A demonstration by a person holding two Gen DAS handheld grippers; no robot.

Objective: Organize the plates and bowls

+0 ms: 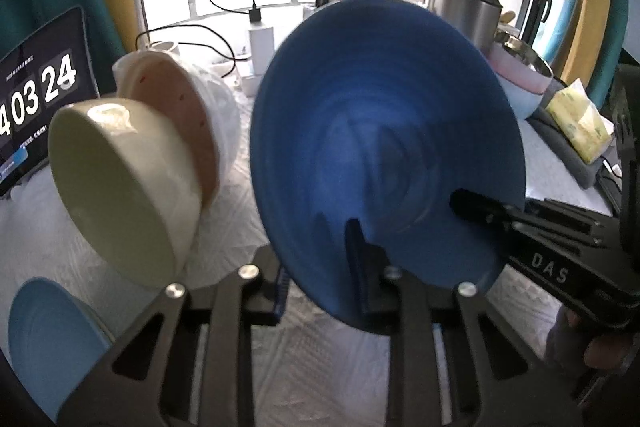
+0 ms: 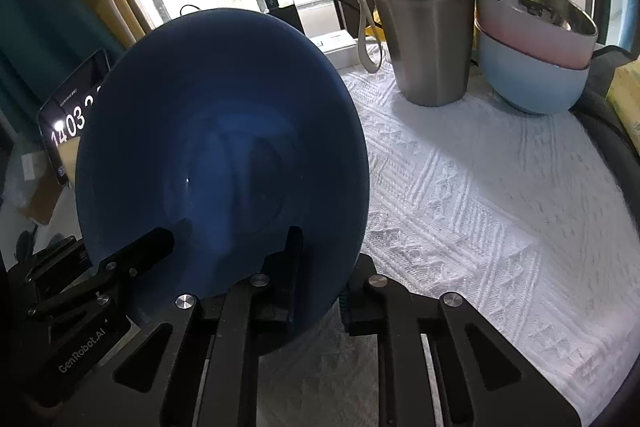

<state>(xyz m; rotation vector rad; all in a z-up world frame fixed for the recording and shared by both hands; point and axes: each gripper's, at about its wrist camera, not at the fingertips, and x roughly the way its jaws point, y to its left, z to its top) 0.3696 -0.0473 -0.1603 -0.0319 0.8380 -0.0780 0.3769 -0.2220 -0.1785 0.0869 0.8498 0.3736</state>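
Note:
A dark blue plate (image 1: 380,131) stands nearly on edge above the white cloth. My left gripper (image 1: 320,279) is shut on its lower rim, one finger in front and one behind. My right gripper (image 2: 320,291) is shut on the same blue plate (image 2: 220,147), clamping the lower rim beside the left one. The right gripper's finger (image 1: 480,207) lies on the plate's face in the left wrist view. A cream bowl (image 1: 120,187), a pink dotted bowl (image 1: 176,123) and a white one behind them lean on their sides at the left. A light blue plate (image 1: 48,347) sits lower left.
Pink and light blue bowls (image 2: 532,59) are stacked at the back right beside a steel tumbler (image 2: 420,19). A tablet with a clock (image 1: 36,99) stands at the left, a tissue pack (image 1: 580,123) at the right. Chargers and cables lie by the window. White patterned cloth (image 2: 480,207) covers the table.

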